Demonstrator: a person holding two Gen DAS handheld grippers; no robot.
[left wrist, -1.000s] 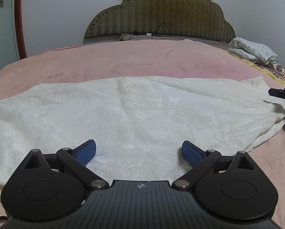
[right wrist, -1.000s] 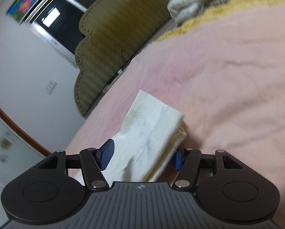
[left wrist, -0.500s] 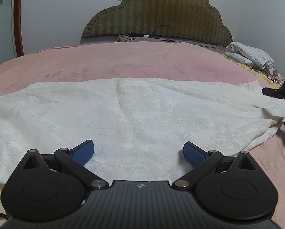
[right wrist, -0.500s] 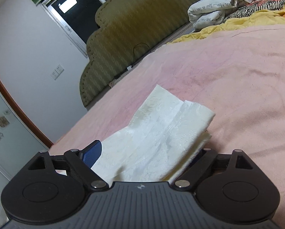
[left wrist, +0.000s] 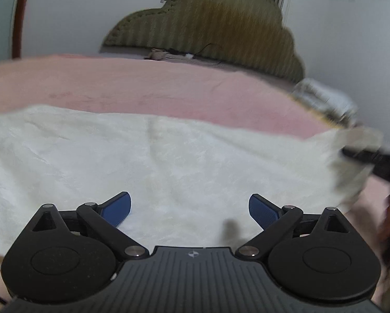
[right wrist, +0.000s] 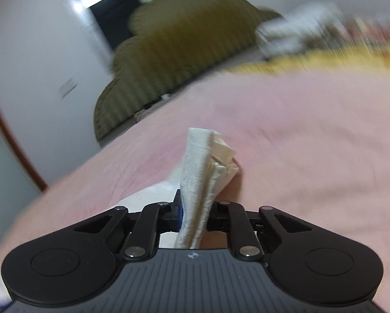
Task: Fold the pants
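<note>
Cream-white textured fabric pants (left wrist: 148,161) lie spread flat across the near half of the pink blanket-covered bed (left wrist: 142,88), long axis running left to right. Far edge of the cloth is a straight line across the bed's middle; beyond it is bare pink blanket up to the olive-green scalloped padded headboard (left wrist: 208,31). The pants' left end runs out of the left wrist view. Crumpled white bedding (right wrist: 299,28) and a yellow blanket strip (right wrist: 325,62) sit at the bed's far right corner, well apart from the pants.

Left gripper (left wrist: 189,208): blue pads wide apart, gripping nothing, low over the near edge of the pants around mid-length, pointing toward the headboard.

Right gripper (right wrist: 195,211): fingers clamped together on the right end of the pants, layered cloth bunched up between them and sticking out ahead, lifted off the blanket. Open pink blanket right of and beyond it. Both views motion-blurred.
</note>
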